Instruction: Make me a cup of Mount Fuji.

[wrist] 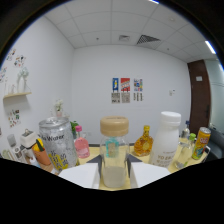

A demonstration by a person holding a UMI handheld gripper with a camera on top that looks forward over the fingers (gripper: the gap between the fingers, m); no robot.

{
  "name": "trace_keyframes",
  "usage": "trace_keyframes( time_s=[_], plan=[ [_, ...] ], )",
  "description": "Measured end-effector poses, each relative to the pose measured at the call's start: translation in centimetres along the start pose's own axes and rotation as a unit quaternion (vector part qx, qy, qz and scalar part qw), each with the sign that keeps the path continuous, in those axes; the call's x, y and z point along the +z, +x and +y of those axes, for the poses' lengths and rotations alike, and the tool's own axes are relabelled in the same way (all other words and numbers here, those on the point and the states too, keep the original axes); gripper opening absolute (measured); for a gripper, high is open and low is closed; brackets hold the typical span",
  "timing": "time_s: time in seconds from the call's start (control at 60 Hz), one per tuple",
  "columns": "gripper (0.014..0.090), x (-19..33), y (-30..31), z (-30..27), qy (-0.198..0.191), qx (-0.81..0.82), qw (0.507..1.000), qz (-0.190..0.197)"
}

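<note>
Bottles and cans for the drink stand in a row along the yellow tabletop [95,159], which runs back toward the white wall [125,70] with its three small posters [126,90]. Largest is the silver can [57,143] marked "Water" on the left of the row, and a white bottle [165,139] of like height on the right. Between them, nearest the gripper [114,172], stands a clear jar [114,150] with a tan lid, its lower part filled with something white. The gripper's two fingers stand apart, one on either side of the jar's base; whether they press on it cannot be told. Behind the jar sit a small pink bottle [81,144] just beside the silver can, and an amber bottle [143,142] near the white one. A yellow can [201,142] stands by the right edge. Things crowd close on both sides of the jar; open room shows only above the row.
</note>
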Motion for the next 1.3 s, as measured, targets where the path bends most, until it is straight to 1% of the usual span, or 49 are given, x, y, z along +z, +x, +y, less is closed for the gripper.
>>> trace_keyframes(
  time_s=[0.083,0.25,0.4,0.5,0.6,0.667,0.717,0.883,1.0,1.083,1.167,1.233,1.3],
  plan=[
    [0.0406,-0.1,-0.1,0.0,-0.004,-0.002,1.000,-0.003],
    [0.0372,-1.0,-0.7,-0.6,0.005,-0.019,1.000,-0.021],
    [0.0363,-4.5,-1.0,-2.1,0.028,-0.017,0.999,-0.039],
    [0.0363,-7.2,-1.2,-1.5,0.033,0.002,0.998,-0.054],
    [0.0361,-9.4,-1.1,1.6,0.027,0.012,0.998,-0.059],
    [0.0361,-10.3,-0.8,5.2,0.006,0.020,0.998,-0.057],
    [0.0362,-10.6,-1.0,8.2,-0.009,0.031,0.998,-0.063],
    [0.0361,-10.1,-0.6,19.3,-0.060,0.028,0.997,-0.046],
    [0.0361,-9.3,-0.2,24.5,-0.073,0.032,0.996,-0.044],
    [0.0360,-8.7,-0.1,26.8,-0.078,0.060,0.994,-0.045],
    [0.0361,-8.3,0.2,28.0,-0.086,0.142,0.985,-0.046],
    [0.0361,-8.1,0.5,28.2,-0.082,0.234,0.968,-0.048],
    [0.0362,-8.0,0.5,28.2,-0.081,0.328,0.939,-0.057]
  ],
)
